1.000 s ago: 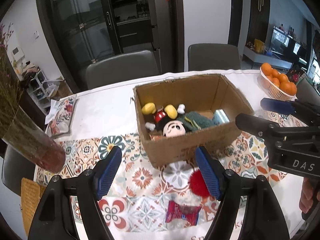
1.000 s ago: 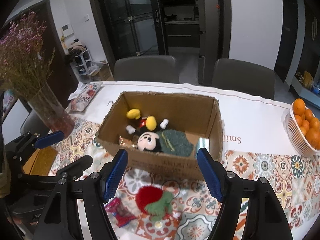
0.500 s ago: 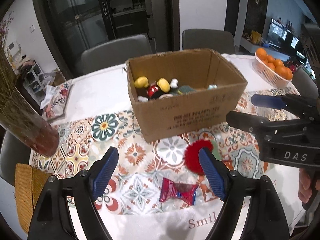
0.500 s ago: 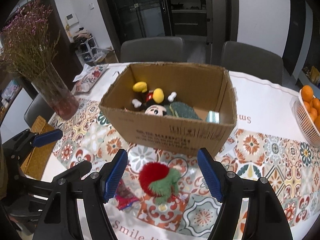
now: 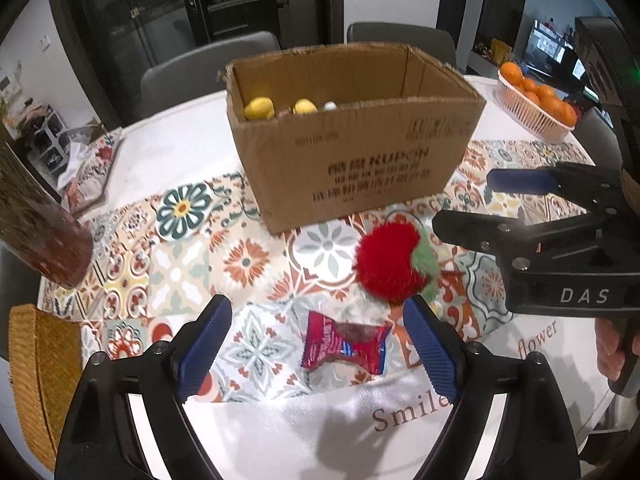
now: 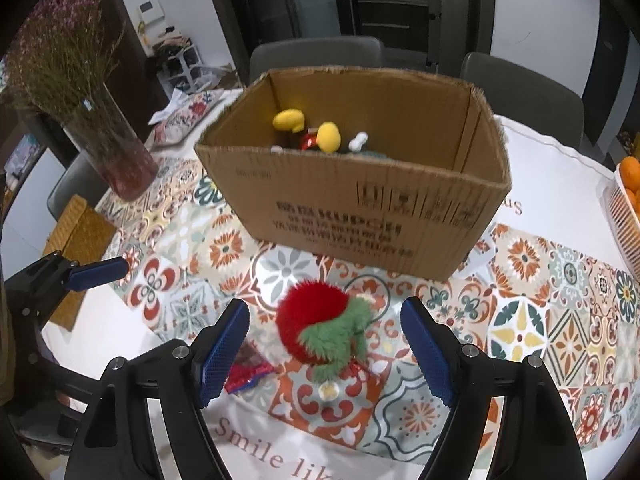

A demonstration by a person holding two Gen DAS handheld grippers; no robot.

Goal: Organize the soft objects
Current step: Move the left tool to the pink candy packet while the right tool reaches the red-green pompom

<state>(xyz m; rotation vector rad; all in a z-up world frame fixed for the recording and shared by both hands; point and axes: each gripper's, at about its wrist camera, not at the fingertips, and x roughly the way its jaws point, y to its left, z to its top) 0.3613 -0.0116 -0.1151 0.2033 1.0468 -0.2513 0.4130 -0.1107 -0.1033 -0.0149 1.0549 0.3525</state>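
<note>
two soft things left out on the patterned table runner (image 5: 184, 240), both just in front of cardboard box (image 5: 352, 152): red plush strawberry (image 6: 320, 328) with green leafy top, and red crinkly wrapper pouch (image 5: 346, 346). right gripper (image 6: 324, 348) aimed down at strawberry, which sat between its blue pads with gaps either side, nothing gripped, jaws opening. strawberry's green top faced the camera, red body toward box; roughly round, no clear long axis. left gripper (image 5: 318, 348) likewise empty, jaws opening, framed the pouch between its pads, no contact seen; pouch's long axis ran across the gap, pad to pad, twisted ends pointing at each pad. judged: right hand nearer strawberry, left hand nearer pouch, one item each. strawberry just right of and beyond pouch in left view, close to left gripper's right pad, so could get nudged. right gripper body crowded in from right side of left view, a hand (image 5: 612, 352) on its grip. box already held plush toy with yellow feet (image 6: 308, 132) plus something green, mostly hidden by near wall. near wall stood tall between items and inside, so would need lifting over. glass vase with dried flowers (image 6: 108, 148), woven mat (image 6: 80, 248), basket of oranges (image 5: 536, 100) well off to sides, not in way.
</note>
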